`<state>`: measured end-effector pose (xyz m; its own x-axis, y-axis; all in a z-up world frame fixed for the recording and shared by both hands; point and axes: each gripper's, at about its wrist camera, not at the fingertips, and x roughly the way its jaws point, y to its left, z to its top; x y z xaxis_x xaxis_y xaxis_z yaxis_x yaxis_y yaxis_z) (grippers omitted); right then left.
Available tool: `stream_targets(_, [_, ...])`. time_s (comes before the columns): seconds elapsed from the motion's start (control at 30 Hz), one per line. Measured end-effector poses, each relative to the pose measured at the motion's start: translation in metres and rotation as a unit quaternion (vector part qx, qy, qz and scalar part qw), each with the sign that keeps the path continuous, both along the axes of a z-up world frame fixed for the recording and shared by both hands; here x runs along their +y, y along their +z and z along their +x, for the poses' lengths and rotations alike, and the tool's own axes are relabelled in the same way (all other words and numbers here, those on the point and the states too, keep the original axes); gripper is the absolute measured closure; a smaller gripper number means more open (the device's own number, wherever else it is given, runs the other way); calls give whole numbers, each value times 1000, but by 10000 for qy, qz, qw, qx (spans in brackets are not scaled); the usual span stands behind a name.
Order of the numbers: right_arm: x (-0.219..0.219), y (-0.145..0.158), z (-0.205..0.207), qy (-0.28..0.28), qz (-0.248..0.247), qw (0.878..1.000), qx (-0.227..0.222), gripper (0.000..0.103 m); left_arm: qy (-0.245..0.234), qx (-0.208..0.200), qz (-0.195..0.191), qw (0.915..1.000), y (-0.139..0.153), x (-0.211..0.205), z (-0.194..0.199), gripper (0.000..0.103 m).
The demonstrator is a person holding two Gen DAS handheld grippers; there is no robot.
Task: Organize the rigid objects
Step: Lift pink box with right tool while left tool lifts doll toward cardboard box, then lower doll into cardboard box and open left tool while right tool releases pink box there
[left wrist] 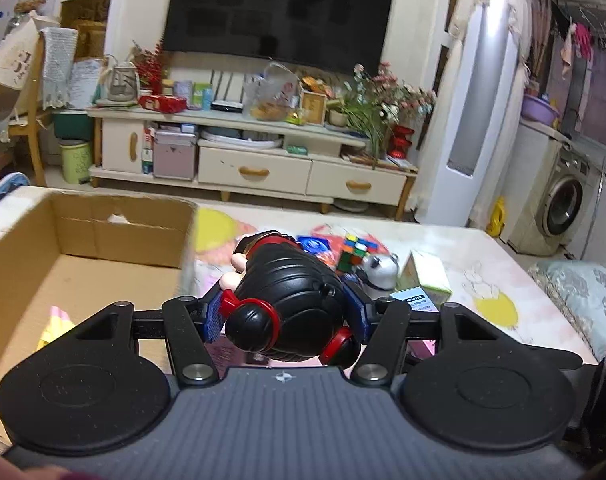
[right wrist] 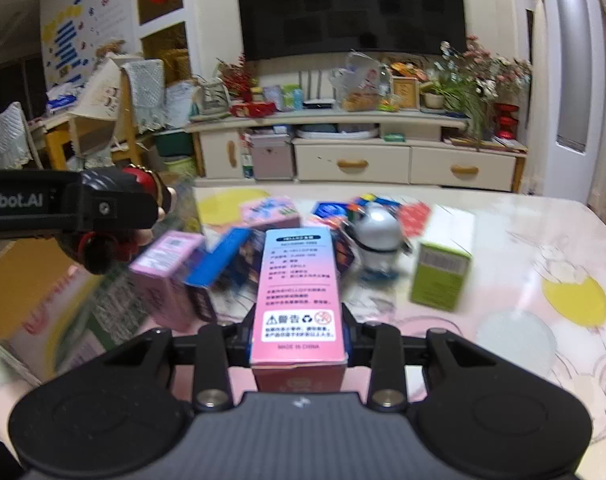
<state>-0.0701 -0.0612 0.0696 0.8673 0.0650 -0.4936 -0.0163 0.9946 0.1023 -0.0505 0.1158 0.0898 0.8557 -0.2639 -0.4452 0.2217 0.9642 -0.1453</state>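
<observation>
Altogether the table (right wrist: 503,240) carries one cardboard box (left wrist: 83,248), open at the top and standing at its left end, one silver round toy robot (right wrist: 377,230), one colour cube (left wrist: 353,250), one green carton (right wrist: 443,276), and a loose pile of small pink and blue packets whose number is too blurred to count; one pink packet (right wrist: 165,256) in the pile can be told apart

There are two grippers, each with two fingers. The left gripper (left wrist: 287,312) is partly closed, its blue pads pressed against either side of one doll figure (left wrist: 291,300) with glossy black hair, red hair bands and two buns, seen from behind the head. It is held in the air just right of the cardboard box and in front of the cube and the toy robot. From the right wrist view the same gripper shows side-on at the left edge, with the doll's head in its grip above the box.

The right gripper (right wrist: 299,332) is closed on one tall pink box (right wrist: 297,304), clamped at its near end and pointing away from the camera above the pile.

Writing: the pink box bears a warning panel with Chinese characters, a recycling mark and "MADE IN CHINA". The side of the left gripper reads "Robot.AI". The green carton shows a barcode
</observation>
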Motion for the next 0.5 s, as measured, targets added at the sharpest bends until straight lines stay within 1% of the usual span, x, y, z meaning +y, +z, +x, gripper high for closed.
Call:
stream_targets(0.13, [21, 13, 5, 238, -1, 9996, -142, 68, 209, -86, -81, 9997, 7, 18, 2, 30])
stream_targets(0.27, [44, 27, 14, 515, 52, 9983, -277, 68, 516, -159, -113, 9985, 11, 37, 5, 30])
stream_targets(0.5, [88, 43, 39, 1024, 96, 9938, -412, 68, 1182, -69, -208, 9927, 12, 78, 16, 30])
